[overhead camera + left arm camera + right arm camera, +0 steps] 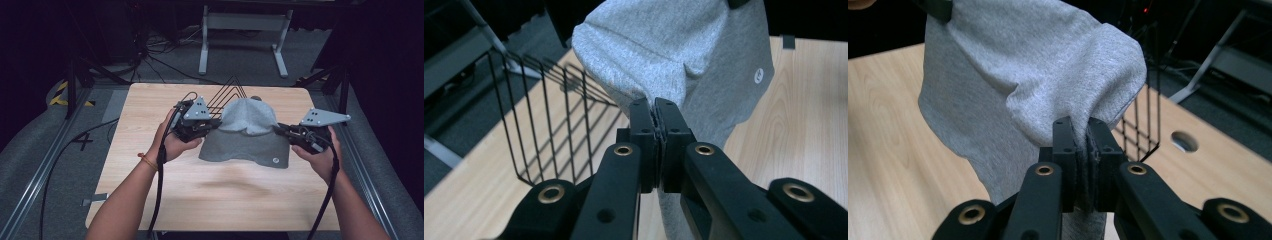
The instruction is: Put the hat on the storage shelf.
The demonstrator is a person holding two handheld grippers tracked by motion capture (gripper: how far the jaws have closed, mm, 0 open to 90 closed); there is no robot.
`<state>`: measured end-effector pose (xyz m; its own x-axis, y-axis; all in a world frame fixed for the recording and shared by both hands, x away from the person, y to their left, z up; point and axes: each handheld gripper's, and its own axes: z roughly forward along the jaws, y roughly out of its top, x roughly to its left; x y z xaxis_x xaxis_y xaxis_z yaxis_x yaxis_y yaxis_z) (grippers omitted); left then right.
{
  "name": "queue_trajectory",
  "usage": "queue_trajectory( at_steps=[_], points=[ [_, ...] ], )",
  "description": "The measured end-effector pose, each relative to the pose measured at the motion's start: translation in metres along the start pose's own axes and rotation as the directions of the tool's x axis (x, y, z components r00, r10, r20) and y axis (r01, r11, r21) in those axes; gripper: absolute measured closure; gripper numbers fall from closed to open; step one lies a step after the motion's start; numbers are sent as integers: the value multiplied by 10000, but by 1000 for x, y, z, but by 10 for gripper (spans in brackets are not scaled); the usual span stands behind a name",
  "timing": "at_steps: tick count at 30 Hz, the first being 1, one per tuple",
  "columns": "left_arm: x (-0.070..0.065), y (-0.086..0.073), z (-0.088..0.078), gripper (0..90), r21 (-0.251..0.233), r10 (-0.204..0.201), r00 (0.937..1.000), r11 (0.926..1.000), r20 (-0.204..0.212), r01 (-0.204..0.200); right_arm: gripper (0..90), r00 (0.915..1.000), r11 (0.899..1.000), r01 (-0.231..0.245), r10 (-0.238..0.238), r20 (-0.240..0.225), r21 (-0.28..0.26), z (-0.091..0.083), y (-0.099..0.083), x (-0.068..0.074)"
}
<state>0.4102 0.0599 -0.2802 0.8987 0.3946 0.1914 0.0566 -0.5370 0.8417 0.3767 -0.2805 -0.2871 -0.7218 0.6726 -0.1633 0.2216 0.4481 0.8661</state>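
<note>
Two grippers pinch one grey garment (247,135) above the middle of the wooden table (150,185). The left gripper (655,107) has its jaws pressed on the cloth's left edge; the right gripper (1078,125) clamps a fold at its right edge. The fabric hangs between them. A black wire rack (225,97) stands just beyond, on the far side.

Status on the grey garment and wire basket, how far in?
Done: both grippers, left and right, are shut on the grey garment, lifted off the table. In hand: it hangs in front of the wire basket. Left: probably placing it in the basket.
</note>
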Motion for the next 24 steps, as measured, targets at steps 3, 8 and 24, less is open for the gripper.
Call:
queue_trajectory(
  at_steps=[3,8,24],
  points=[
    [6,16,-9,881,-292,122,9998,9995,-181,-127,847,9997,9998,63,-59,240,-191,-7,18,-8],
    [20,35,-18,881,-574,69,9993,9983,-377,-91,848,9987,9988,94,-70,495,-481,-13,42,-19],
    [77,84,-18,881,-574,-150,9890,9983,-1475,66,848,9904,9968,128,-18,1384,-789,2,110,-66]
  ],
)
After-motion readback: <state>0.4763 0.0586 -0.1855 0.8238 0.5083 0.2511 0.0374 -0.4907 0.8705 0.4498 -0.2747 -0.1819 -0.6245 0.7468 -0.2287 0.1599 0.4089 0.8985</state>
